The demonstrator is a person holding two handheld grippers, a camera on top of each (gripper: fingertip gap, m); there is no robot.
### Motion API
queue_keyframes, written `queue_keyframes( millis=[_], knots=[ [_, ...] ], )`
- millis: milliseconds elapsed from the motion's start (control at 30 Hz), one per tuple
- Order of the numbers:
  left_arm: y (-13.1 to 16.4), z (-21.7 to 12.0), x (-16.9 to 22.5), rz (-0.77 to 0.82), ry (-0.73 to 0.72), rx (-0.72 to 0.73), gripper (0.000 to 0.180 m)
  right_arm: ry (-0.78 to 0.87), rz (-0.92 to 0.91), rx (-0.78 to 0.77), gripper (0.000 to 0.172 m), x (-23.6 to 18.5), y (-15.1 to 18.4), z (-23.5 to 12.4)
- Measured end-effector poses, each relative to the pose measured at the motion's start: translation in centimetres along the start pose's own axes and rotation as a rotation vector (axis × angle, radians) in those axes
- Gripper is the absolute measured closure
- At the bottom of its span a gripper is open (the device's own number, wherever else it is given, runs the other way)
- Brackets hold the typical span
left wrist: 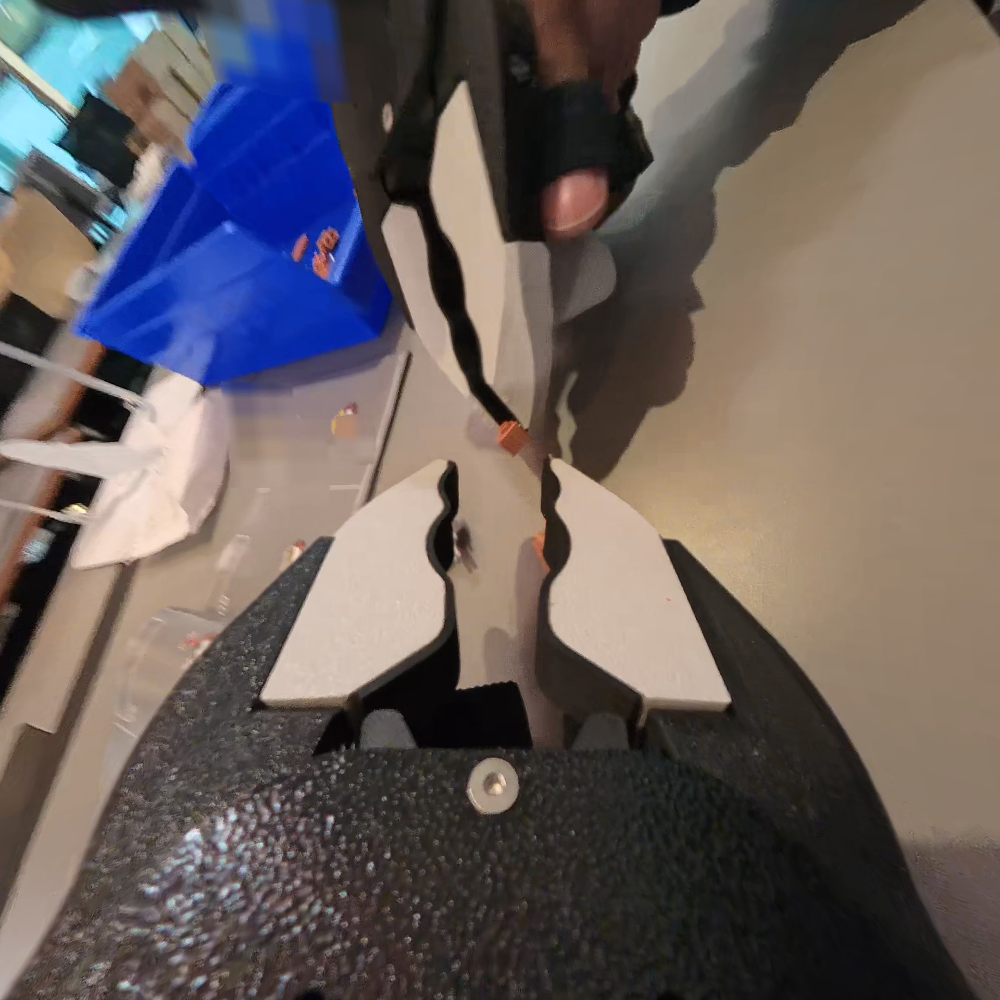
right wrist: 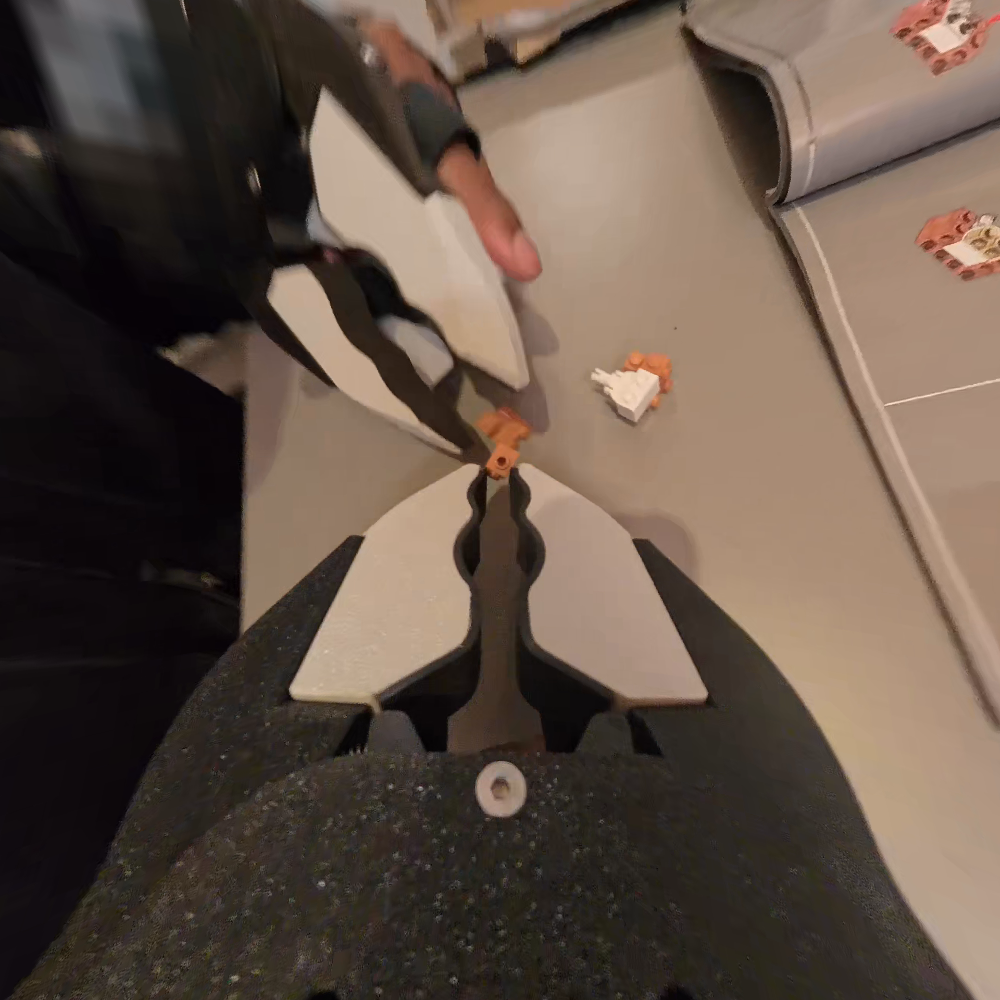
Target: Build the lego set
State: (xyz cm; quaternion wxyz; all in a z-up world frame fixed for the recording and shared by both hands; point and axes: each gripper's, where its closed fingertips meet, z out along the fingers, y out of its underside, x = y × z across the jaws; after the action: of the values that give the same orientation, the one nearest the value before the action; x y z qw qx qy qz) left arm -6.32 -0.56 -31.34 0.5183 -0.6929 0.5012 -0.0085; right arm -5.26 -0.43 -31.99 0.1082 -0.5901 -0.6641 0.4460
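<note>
Orange brick (right wrist: 502,462), white brick (right wrist: 636,397), blue bins (left wrist: 243,260), grey table (right wrist: 676,541).

the right gripper (right wrist: 498,472) points down at the table, its jaws drawn almost together and pinching a small orange brick (right wrist: 501,464) at the very tips. a bare finger pokes out past the black strap on its handle. the left gripper (left wrist: 497,469) comes in from the opposite side, tips nearly meeting the right one's, jaws standing apart with nothing between them. a hand (right wrist: 487,216) wraps its body, one finger stretched along the grey finger plate.
</note>
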Motion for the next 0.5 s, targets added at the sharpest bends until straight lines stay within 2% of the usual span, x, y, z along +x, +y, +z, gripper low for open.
queue_keyframes(
  millis=[100,300,500],
  knots=[
    [-1.0,-0.1,-0.2,0.138,-0.081,0.055,0.155,-0.055,0.152,0.105,0.164,-0.6,-1.1,-0.4],
    [-2.3,-0.7,-1.2,0.281,-0.225,0.117,0.155,-0.191,0.355,0.226,0.165,-1.7,-2.1,-0.7],
    [-2.2,-0.6,-1.0,0.344,-0.247,0.114,0.17,-0.23,0.442,0.299,0.165,-1.7,-2.6,-0.8]
  ],
)
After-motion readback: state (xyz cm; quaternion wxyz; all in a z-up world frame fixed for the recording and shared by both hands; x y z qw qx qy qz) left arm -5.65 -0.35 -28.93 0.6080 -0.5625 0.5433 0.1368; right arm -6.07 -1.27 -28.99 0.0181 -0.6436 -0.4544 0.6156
